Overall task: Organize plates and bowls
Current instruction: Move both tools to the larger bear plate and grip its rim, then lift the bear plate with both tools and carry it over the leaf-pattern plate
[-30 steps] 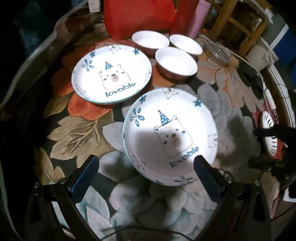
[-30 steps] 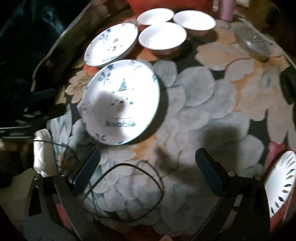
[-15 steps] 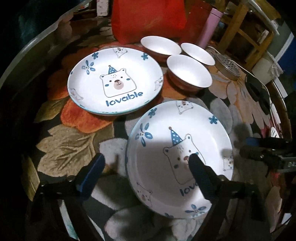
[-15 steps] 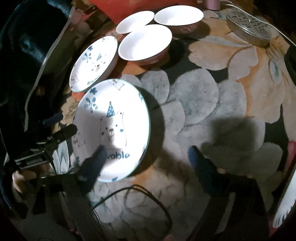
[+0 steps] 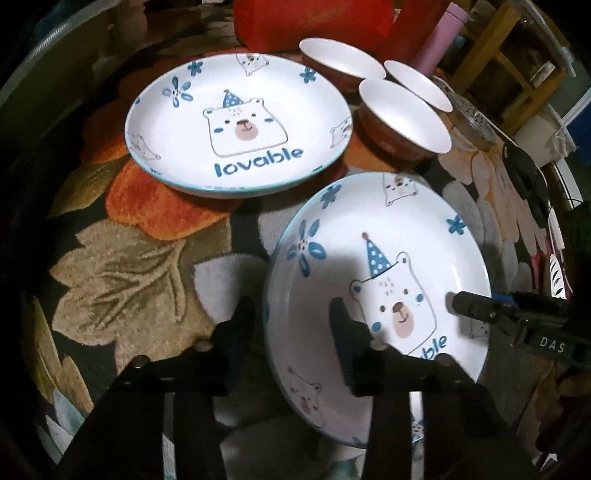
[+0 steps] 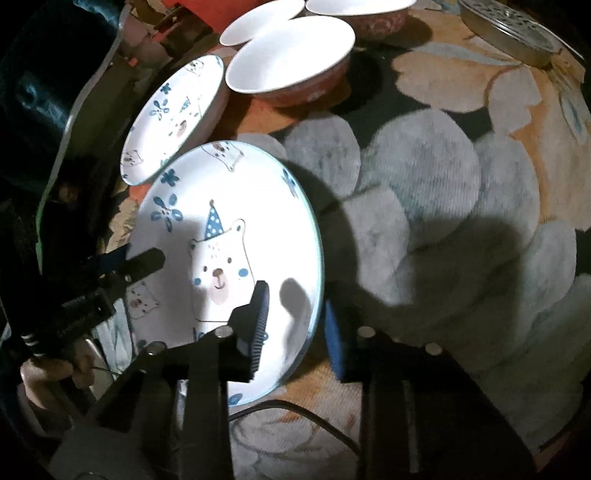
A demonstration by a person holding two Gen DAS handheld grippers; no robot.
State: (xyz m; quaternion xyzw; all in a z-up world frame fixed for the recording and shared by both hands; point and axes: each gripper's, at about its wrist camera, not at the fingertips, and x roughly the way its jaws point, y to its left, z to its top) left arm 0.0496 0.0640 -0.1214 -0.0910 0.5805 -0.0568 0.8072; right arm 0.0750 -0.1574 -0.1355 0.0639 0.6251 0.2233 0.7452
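Two white bear plates marked "lovable" lie on the flowered cloth. The near plate [image 5: 384, 258] [image 6: 221, 240] has my left gripper [image 5: 291, 332] straddling its left rim, one finger inside, one outside, jaws partly closed with a gap. My right gripper [image 6: 295, 325] straddles the same plate's right rim the same way. The far plate [image 5: 236, 125] [image 6: 173, 118] lies behind it. Three white bowls with red-brown outsides [image 5: 402, 118] [image 6: 288, 59] stand behind the plates.
A red bag [image 5: 314, 22] and a pink bottle [image 5: 439, 40] stand at the back. A round metal lid [image 6: 517, 33] lies at the back right. A black cable [image 6: 314, 417] runs under my right gripper. The table edge curves at left.
Both grippers moved in from the near side onto the near plate's opposite rims, and their jaws narrowed around the rim. The plate looks slightly tilted now.
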